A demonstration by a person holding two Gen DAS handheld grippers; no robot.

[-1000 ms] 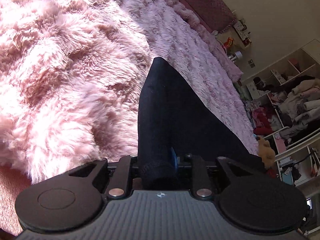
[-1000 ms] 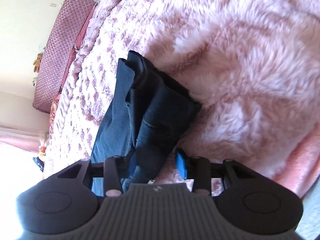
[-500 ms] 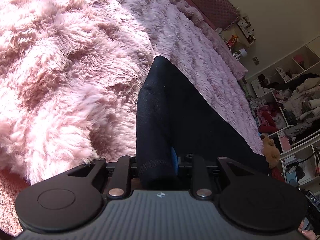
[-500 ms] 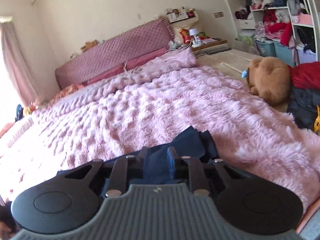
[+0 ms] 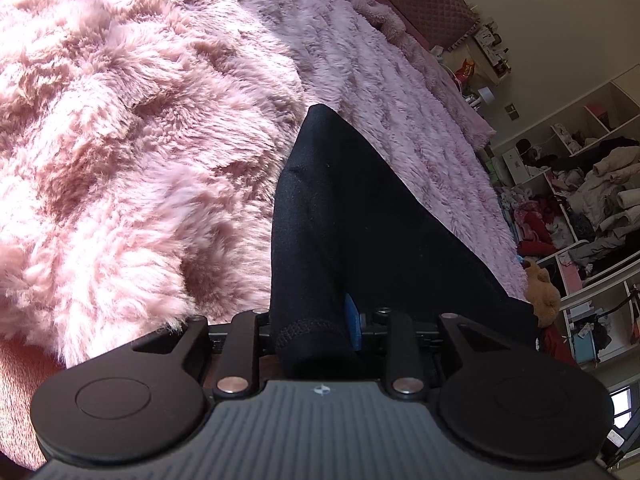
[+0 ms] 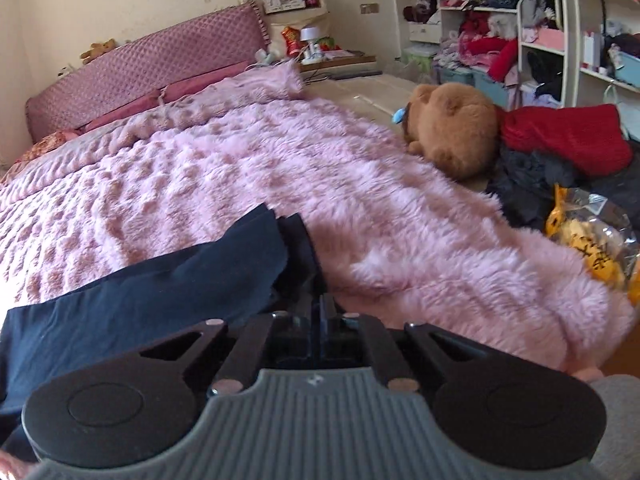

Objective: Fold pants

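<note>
Dark navy stretch-fabric pants (image 5: 360, 216) lie on the fluffy pink blanket (image 5: 132, 128) of the bed, their hemmed end clamped in the left gripper (image 5: 316, 324), likely to lift it for a fold. Their long axis runs away from that grip. The right gripper (image 6: 324, 312) has its jaws together beside the cloth; whether they pinch any, I cannot tell.

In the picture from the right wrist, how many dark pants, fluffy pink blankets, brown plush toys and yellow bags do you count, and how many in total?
dark pants: 1
fluffy pink blanket: 1
brown plush toys: 2, the large plush toy beside the bed and the small plush toy on the headboard
yellow bag: 1
Total: 5
</note>
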